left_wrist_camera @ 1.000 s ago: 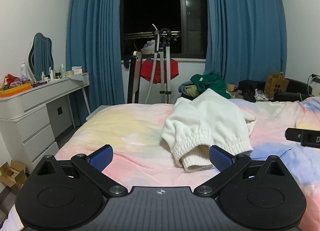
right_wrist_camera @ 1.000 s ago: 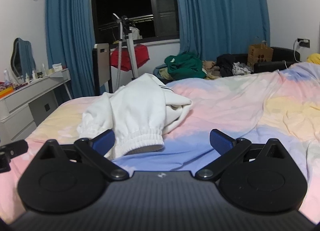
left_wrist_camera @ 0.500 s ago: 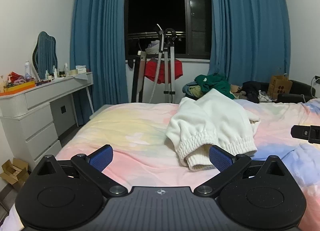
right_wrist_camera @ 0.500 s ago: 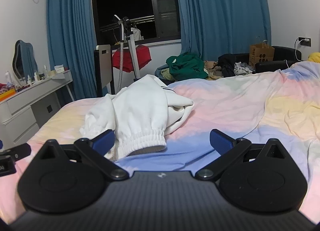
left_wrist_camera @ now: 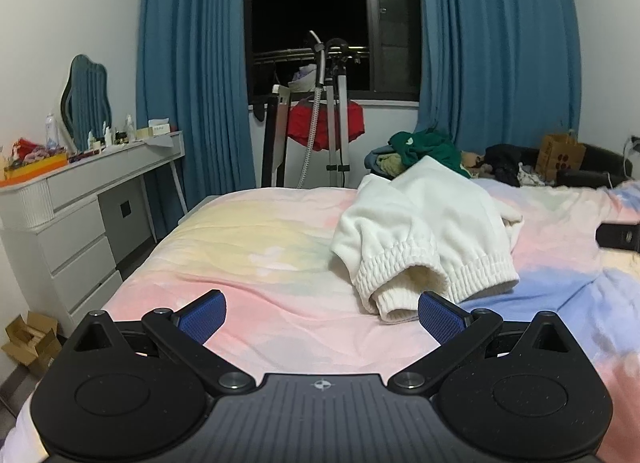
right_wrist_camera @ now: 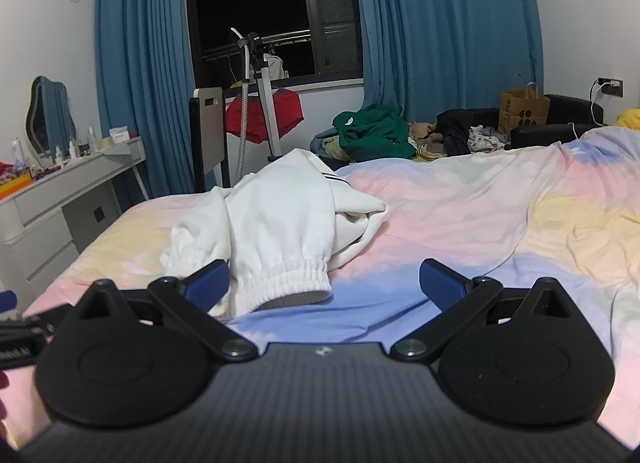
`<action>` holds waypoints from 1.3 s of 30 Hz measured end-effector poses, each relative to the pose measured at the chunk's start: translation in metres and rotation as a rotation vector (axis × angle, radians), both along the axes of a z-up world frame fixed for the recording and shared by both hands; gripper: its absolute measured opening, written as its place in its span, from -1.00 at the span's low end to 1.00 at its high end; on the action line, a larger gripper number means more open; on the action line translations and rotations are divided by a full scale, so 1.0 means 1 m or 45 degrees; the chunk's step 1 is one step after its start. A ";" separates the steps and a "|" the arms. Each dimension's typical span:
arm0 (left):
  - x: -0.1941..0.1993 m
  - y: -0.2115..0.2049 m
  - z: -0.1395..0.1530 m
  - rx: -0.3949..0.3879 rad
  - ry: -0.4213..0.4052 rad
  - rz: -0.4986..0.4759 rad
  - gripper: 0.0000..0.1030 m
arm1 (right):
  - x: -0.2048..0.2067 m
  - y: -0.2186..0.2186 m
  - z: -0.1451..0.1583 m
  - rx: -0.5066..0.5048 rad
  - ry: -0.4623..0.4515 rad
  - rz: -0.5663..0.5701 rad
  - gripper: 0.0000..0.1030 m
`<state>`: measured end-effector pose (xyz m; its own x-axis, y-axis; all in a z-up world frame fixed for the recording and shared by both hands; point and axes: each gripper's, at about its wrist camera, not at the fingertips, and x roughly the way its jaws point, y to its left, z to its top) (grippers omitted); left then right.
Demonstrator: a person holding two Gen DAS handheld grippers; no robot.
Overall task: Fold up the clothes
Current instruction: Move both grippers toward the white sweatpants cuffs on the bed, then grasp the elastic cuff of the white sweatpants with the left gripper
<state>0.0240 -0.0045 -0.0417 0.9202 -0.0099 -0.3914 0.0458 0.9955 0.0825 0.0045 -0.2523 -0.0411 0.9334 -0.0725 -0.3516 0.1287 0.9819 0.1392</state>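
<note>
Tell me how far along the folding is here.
Nothing looks folded yet: the white garment lies bunched in a heap on the bed, cuffs toward the cameras. Nothing is in hand; the left gripper and right gripper are both open, short of it. Grasping, spreading and folding all remain.

- The left gripper (left_wrist_camera: 322, 313) is built of matte black plastic, finely speckled, with a ribbed grey centre plate marked by a small crosshair emblem.
- Two blue textured pads (left_wrist_camera: 202, 315) are carried on angled black link arms, each pinned by a round silver-grey screw.
- Large round discs with recessed circles are set at both sides, and triangular cut-outs are seen above them.
- The right gripper (right_wrist_camera: 324, 283) is made the same way (black body, ribbed plate, blue pads (right_wrist_camera: 442, 281)), with a small pale emblem at its centre.
</note>
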 end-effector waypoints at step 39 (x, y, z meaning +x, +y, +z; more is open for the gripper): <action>0.226 -0.135 -0.078 0.589 -0.028 -0.165 0.08 | 0.043 -0.066 -0.045 0.306 0.174 -0.197 1.00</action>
<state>0.2497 -0.1393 -0.1197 0.9309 0.0458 -0.3623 0.1601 0.8404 0.5178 0.0479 -0.3183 -0.0856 0.8607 -0.1096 -0.4972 0.3074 0.8903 0.3359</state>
